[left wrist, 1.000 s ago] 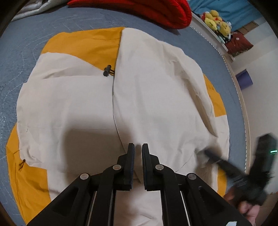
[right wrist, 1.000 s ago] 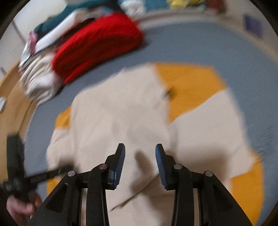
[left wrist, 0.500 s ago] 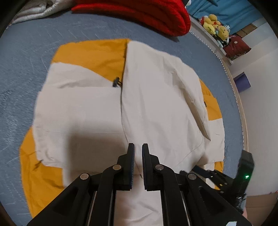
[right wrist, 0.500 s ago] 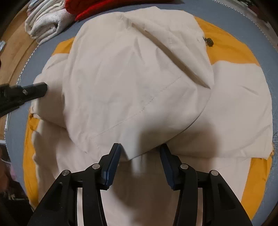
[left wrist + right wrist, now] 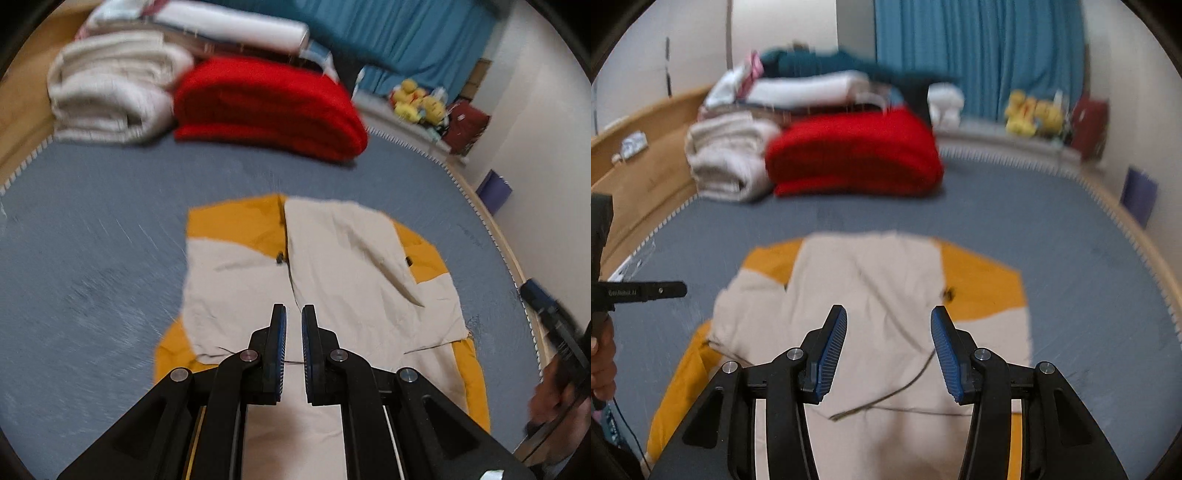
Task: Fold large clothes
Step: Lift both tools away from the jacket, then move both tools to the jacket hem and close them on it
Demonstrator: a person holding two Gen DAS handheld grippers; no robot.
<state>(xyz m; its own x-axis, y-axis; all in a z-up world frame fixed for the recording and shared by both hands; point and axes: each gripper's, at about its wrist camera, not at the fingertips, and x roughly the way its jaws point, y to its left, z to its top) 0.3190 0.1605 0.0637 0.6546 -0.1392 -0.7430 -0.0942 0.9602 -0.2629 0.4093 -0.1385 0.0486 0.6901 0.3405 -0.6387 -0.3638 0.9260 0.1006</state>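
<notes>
Nearest the cameras, above the bed, hang two black hand-held grippers with ribbed blue pads. The left hand-held gripper has its jaws drawn almost together with nothing between them; the right hand-held gripper has just been opening, and its jaws stand apart over the cloth, empty.

Below them the jacket lies flat on the bed's grey-blue cover, roughly in the middle of it. It is one garment of thin, matte, lightly creased fabric: cream panels folded over one another, with mustard-yellow patches showing at its far corners and along its near sides. A dark seam runs down its middle, and two small black toggles sit on it, one by the seam, one toward the yellow patch on the right.

Beyond the jacket, at the far edge of the bed, sits one thick red folded blanket, soft and rounded. Just left of it is a rolled off-white blanket, with more folded white and teal textiles stacked behind. Farther still, right of the red blanket, yellow plush toys rest before a blue curtain.
</notes>
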